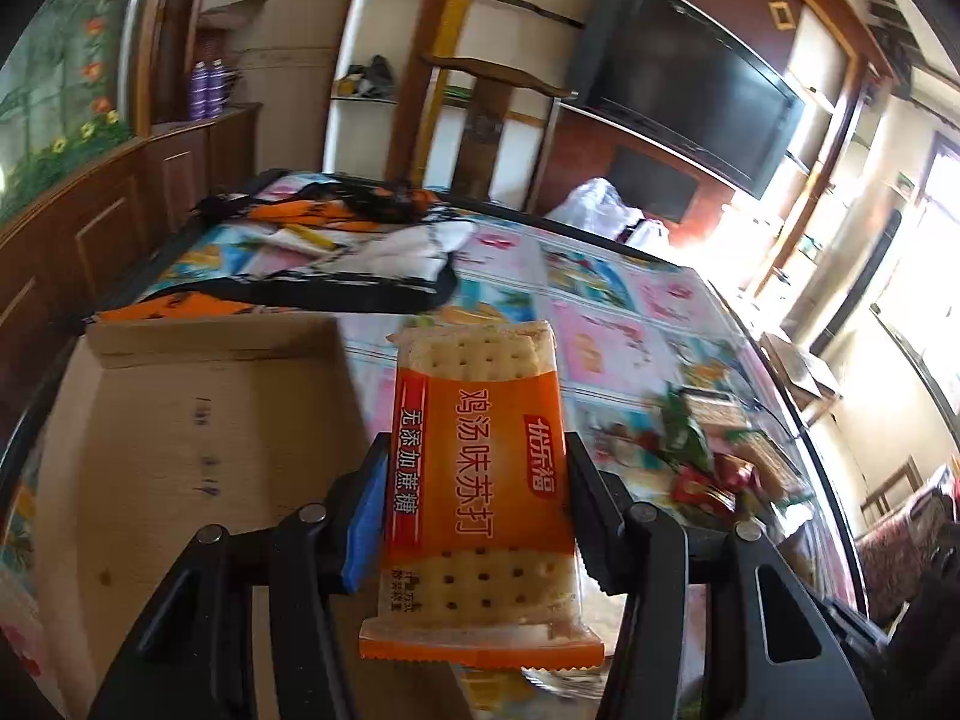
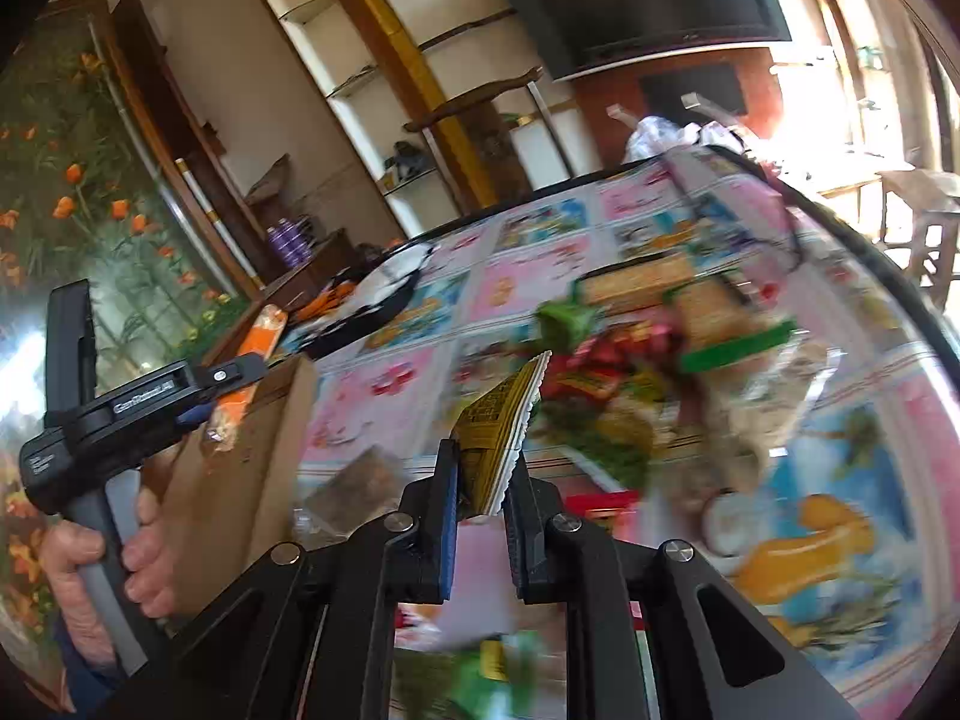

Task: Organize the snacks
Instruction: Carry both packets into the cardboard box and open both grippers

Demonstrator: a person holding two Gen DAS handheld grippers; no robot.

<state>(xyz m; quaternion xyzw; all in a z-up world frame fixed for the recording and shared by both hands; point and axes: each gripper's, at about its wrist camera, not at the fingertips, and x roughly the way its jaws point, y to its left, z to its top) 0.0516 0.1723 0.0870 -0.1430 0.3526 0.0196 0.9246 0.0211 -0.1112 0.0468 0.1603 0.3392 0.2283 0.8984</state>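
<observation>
Our left gripper (image 1: 474,498) is clamped on an orange soda-cracker packet (image 1: 480,480), held upright by its middle just beside the open cardboard box (image 1: 198,420), which sits on the patterned table (image 1: 630,312). Our right gripper (image 2: 483,480) is pinched narrow on a flat yellow snack packet (image 2: 498,420), gripping only its crimped lower end, with the loose snack pile (image 2: 654,372) well behind it. We judge the risks plain: the yellow packet could swivel or slip out, since so little of it lies between the pads — and the crackers could crack under a hard squeeze. If both packets head for the box together, the grippers may knock each other or catch the box wall.
</observation>
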